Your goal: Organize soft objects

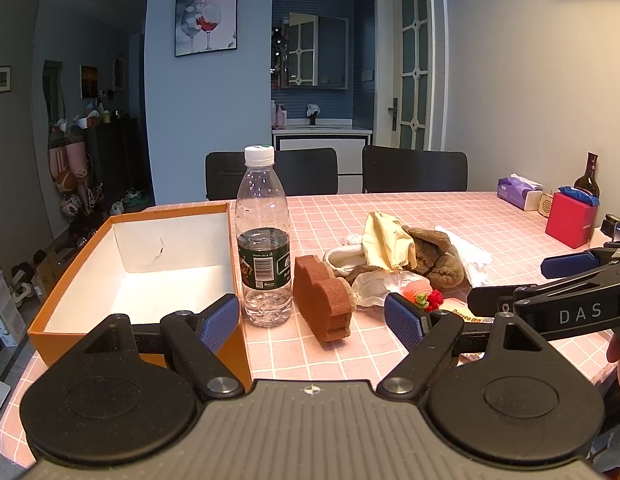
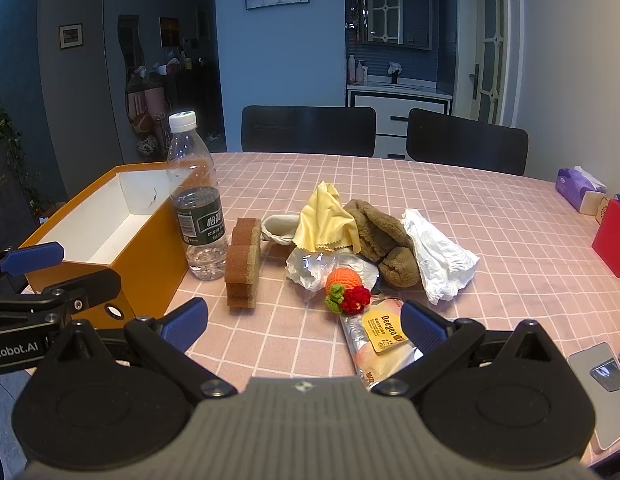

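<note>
An empty orange box (image 1: 70, 280) (image 2: 150, 240) with a white inside stands at the table's left. Beside it stands a water bottle (image 1: 263, 240) (image 2: 196, 200), then an upright brown sponge (image 1: 324, 298) (image 2: 243, 266). To the right lies a heap: a yellow cloth (image 1: 386, 242) (image 2: 326, 220), a brown plush piece (image 1: 434, 260) (image 2: 382, 240), white tissue (image 2: 438, 256), a crocheted orange and red toy (image 1: 424, 294) (image 2: 346, 286) and a packaged bun (image 2: 384, 340). My left gripper (image 1: 312, 322) is open, facing the sponge. My right gripper (image 2: 304, 320) is open near the toy and bun.
Two black chairs (image 1: 414, 168) (image 2: 310, 130) stand behind the pink checked table (image 1: 430, 208) (image 2: 510, 220). A tissue pack (image 1: 518, 192) (image 2: 578, 186), a red box (image 1: 570, 220) (image 2: 614, 240) and a dark bottle (image 1: 588, 178) sit at the far right. A silver device (image 2: 602, 376) lies at the near right.
</note>
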Demonstrator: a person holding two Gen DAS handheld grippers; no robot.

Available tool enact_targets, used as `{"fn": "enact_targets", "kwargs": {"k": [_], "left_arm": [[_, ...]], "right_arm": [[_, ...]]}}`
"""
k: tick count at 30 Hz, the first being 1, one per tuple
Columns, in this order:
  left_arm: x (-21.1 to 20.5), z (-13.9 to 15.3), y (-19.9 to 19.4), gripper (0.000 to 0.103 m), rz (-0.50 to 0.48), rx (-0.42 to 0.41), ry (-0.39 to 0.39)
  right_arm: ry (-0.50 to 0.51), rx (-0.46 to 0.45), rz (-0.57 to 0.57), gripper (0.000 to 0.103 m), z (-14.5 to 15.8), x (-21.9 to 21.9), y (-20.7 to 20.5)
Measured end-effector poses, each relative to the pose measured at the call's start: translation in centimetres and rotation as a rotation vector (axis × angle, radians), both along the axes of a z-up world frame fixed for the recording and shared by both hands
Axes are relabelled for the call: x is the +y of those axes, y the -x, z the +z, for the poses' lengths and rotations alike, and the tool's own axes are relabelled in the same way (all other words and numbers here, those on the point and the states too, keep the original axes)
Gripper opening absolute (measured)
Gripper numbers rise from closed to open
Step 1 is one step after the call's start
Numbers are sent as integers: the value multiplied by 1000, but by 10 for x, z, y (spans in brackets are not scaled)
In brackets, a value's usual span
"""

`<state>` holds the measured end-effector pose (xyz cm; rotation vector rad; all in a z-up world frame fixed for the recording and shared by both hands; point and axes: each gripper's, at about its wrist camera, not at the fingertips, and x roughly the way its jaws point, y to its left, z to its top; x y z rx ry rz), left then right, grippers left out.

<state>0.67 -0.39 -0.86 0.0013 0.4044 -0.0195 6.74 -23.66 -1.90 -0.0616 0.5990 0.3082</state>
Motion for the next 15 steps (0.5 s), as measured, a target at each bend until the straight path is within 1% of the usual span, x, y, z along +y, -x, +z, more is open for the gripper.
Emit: {"fn": "enact_targets", "kwargs": {"k": [3, 5, 6, 7, 8, 9, 11, 12, 13, 15], "left_arm": [[-2, -1, -4, 96, -13, -25, 6], [-3, -2, -8, 94, -30, -25, 18], [-2, 0, -8, 91, -41, -43, 54], [-2, -1, -11, 88, -50, -32, 74], [-2, -2, -14, 88, -61, -21, 98], [-1, -2, -16, 88, -72, -5, 149], [-5, -4, -22, 88, -90, 14, 166], [-6, -5, -23, 88, -94, 43, 192], [-9, -8, -27, 88, -99, 35, 156], [-12, -11, -34, 88, -107, 57, 172]], "right_arm": [[3, 0, -6, 101, -3, -3, -3], [-7, -9, -4, 101, -7, -7, -5], [-14, -18, -4, 101, -8, -9, -6], [-17, -25, -7, 101, -10, -11, -7], [-16, -28, -10, 101, -12, -13, -10], [-12, -27, -14, 101, -15, -14, -13], [-5, -23, -16, 100, -20, -17, -19], [1, -19, -20, 100, -23, -18, -23], [5, -15, -24, 100, -27, -20, -27], [20, -4, -29, 99, -36, -22, -36]]}}
